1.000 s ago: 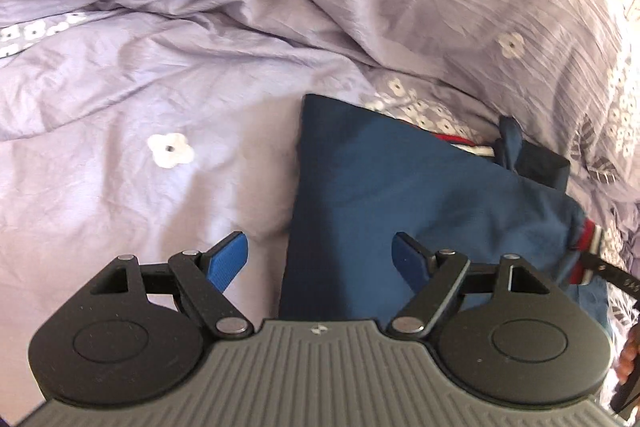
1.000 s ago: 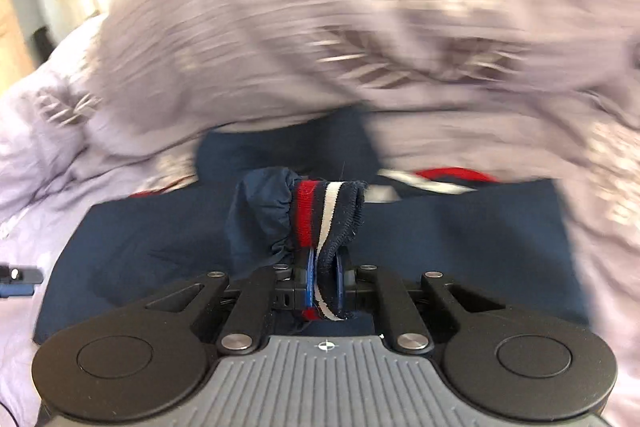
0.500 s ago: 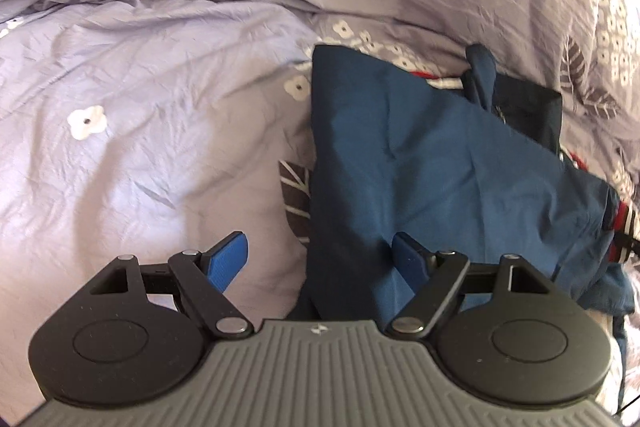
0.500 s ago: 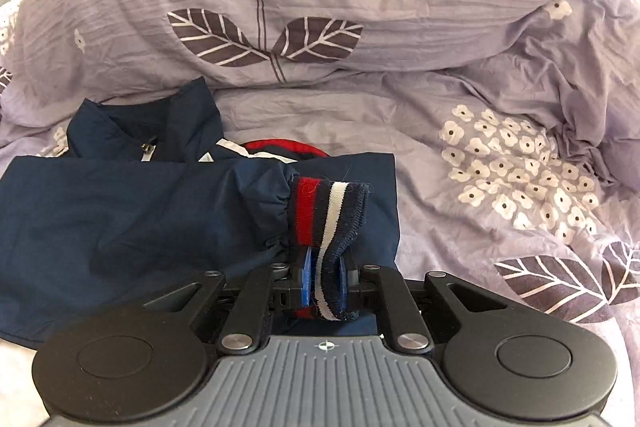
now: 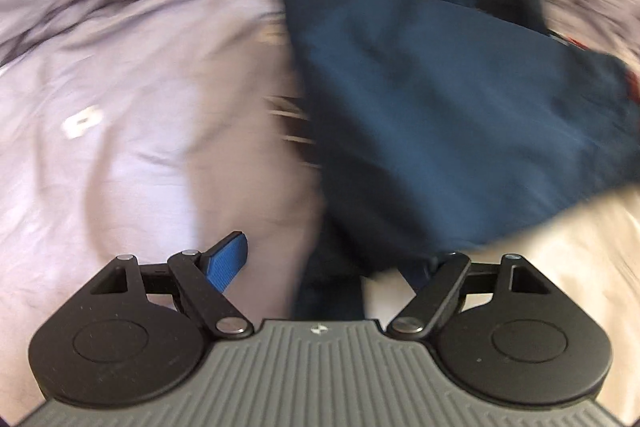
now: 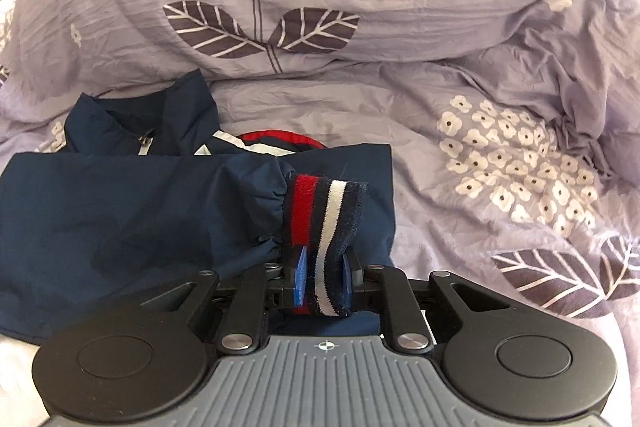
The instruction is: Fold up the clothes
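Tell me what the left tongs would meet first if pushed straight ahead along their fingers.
Most likely the lower left edge of the navy jacket, where it lies on the lilac duvet. The left tongs stand open and straddle that edge; the frame is blurred, so depth is uncertain.

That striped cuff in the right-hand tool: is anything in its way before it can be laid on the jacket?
Nothing visible. The striped cuff, between the right gripper's just-opening fingers, already lies over the navy jacket.

We see the folded navy nylon jacket (image 6: 140,211) lying on the lilac flower-print duvet (image 6: 480,99), its striped knit cuff (image 6: 326,203) at the right edge, the bunched duvet rising behind.
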Demonstrator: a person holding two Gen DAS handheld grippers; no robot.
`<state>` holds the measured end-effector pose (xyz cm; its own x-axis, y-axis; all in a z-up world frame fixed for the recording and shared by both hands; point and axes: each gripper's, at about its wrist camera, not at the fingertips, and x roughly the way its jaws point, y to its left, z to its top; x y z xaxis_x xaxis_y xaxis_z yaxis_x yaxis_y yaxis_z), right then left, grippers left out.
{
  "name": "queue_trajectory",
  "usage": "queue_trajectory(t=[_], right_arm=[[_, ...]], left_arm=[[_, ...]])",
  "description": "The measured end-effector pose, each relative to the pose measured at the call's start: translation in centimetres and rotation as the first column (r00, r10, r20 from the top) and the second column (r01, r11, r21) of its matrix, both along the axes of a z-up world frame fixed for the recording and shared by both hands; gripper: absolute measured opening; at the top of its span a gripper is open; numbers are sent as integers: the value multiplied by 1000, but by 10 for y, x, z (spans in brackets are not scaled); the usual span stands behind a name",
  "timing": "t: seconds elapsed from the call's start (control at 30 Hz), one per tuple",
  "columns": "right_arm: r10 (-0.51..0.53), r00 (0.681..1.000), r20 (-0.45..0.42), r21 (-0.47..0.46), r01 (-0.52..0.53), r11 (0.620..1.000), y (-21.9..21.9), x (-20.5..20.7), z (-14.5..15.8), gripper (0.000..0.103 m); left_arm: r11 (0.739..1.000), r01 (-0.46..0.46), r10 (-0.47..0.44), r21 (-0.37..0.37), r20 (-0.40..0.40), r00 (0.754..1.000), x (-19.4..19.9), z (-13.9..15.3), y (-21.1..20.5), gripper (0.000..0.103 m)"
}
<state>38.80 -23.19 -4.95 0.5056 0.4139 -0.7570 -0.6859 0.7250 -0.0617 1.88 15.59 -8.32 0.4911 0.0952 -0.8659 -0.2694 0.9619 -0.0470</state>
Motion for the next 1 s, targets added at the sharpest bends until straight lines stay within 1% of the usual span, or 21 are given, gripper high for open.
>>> queue_trajectory(t=[0.03,0.07,0.1,0.17,0.27,0.3,0.33,0.37,0.4,0.43,0.5,0.57,0.6,0.67,0.73,0.8,0.83,0.9,0.93,0.97,1.0], right_arm=[[1,1000,5,-15,-1,1000,-1,1,0,22],[-2,1000,6,-34,2,999,-3,3,-3,24],[-6,1000,-7,-55,6,998,-5,6,-7,28],[-15,998,-56,-82,10,997,-9,12,-18,28],[-9,993,-117,-33,5,999,-23,15,-13,32],[-5,991,-135,-15,3,1000,-28,16,-10,38],[3,990,-143,-2,-3,1000,-32,16,-6,48],[19,991,-134,3,-19,1000,-35,15,0,54],[44,992,-116,10,-43,999,-38,11,7,64],[80,993,-91,27,-78,997,-39,7,14,67],[164,985,-52,93,-159,983,-37,-5,27,71],[250,968,-25,167,-243,956,-31,-17,35,71],[296,955,-29,201,-284,937,-24,-24,34,71],[350,935,-52,216,-332,918,0,-37,23,71],[384,920,-79,191,-365,911,26,-48,6,71],[401,910,-107,124,-388,913,47,-56,-17,71],[401,908,-118,67,-396,916,54,-58,-31,73],[399,909,-121,-44,-406,913,58,-59,-56,73],[405,908,-108,-50,-412,910,53,-59,-61,73],[409,907,-104,-40,-415,909,46,-59,-60,73],[406,907,-110,-40,-412,910,40,-59,-56,73]], left_arm=[[1000,-26,26,11,8,1000,0,1,6,85],[999,-35,35,1,14,999,0,1,11,85],[999,-32,32,-4,15,999,0,2,13,85],[1000,-17,17,5,8,1000,-2,5,13,84],[1000,19,-19,21,-17,1000,-8,13,6,83],[999,30,-30,16,-15,999,-13,17,6,83],[999,37,-37,4,-9,999,-18,21,7,83],[999,43,-43,-13,-3,999,-23,25,9,83],[998,49,-49,-33,10,999,-27,29,13,83],[997,59,-57,-55,35,998,-29,34,17,82],[993,90,-83,-81,96,992,-34,46,25,82],[992,100,-88,-76,154,984,-30,58,25,82],[991,103,-88,-80,176,980,-25,62,23,82],[989,112,-90,-97,202,975,-11,63,16,82],[985,125,-98,-122,203,974,3,57,6,82],[982,122,-95,-146,183,978,13,46,-1,82],[984,118,-94,-137,166,982,16,38,-4,84],[994,88,-82,-61,96,992,22,16,-5,87],[998,66,-65,-17,48,997,24,3,-4,89],[999,41,-41,-13,18,999,23,-8,2,93],[999,21,-20,-43,27,999,19,-11,9,93]])
